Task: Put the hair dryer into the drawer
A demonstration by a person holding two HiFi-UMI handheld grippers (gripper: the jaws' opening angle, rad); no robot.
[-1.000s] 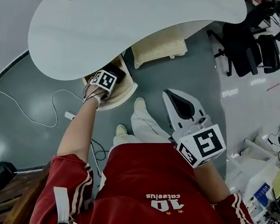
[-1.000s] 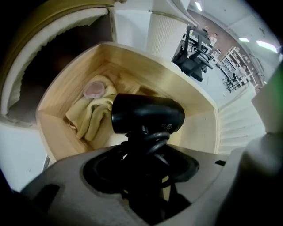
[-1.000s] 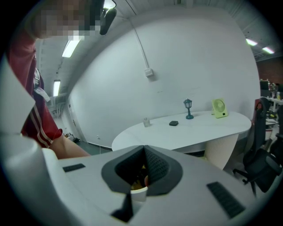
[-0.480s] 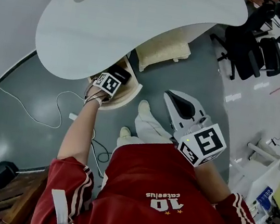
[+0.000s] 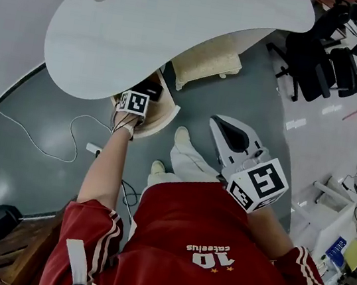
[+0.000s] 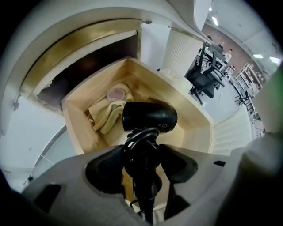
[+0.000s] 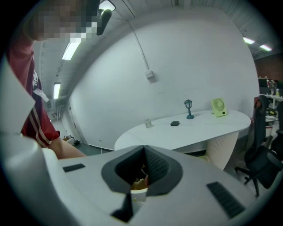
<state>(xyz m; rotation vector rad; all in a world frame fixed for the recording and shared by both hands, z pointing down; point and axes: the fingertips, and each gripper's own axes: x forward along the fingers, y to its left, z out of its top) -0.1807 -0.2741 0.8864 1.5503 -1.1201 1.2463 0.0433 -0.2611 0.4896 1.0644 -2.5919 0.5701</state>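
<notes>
Left gripper view: your left tongs (image 6: 142, 149) point down, jaws wide and just now closing a little, with the hair dryer (image 6: 149, 116) handle and its coiled cord between them. Past the tips, its black barrel sits in the open wooden drawer (image 6: 75, 117), beside a yellow cloth (image 6: 102, 118). Your right tongs (image 7: 142, 152) are closed and empty, with the white worktop (image 7: 194, 128) beyond them.

A white curved table (image 5: 182, 32) stands on a ribbed cream base (image 5: 204, 62) over grey floor (image 5: 20, 167); a white cable (image 5: 36, 148) trails across that floor; black office chairs (image 5: 323, 57) cluster to the right; a plain white wall (image 7: 185, 57) rises behind; strip lights (image 7: 70, 48) glow overhead.
</notes>
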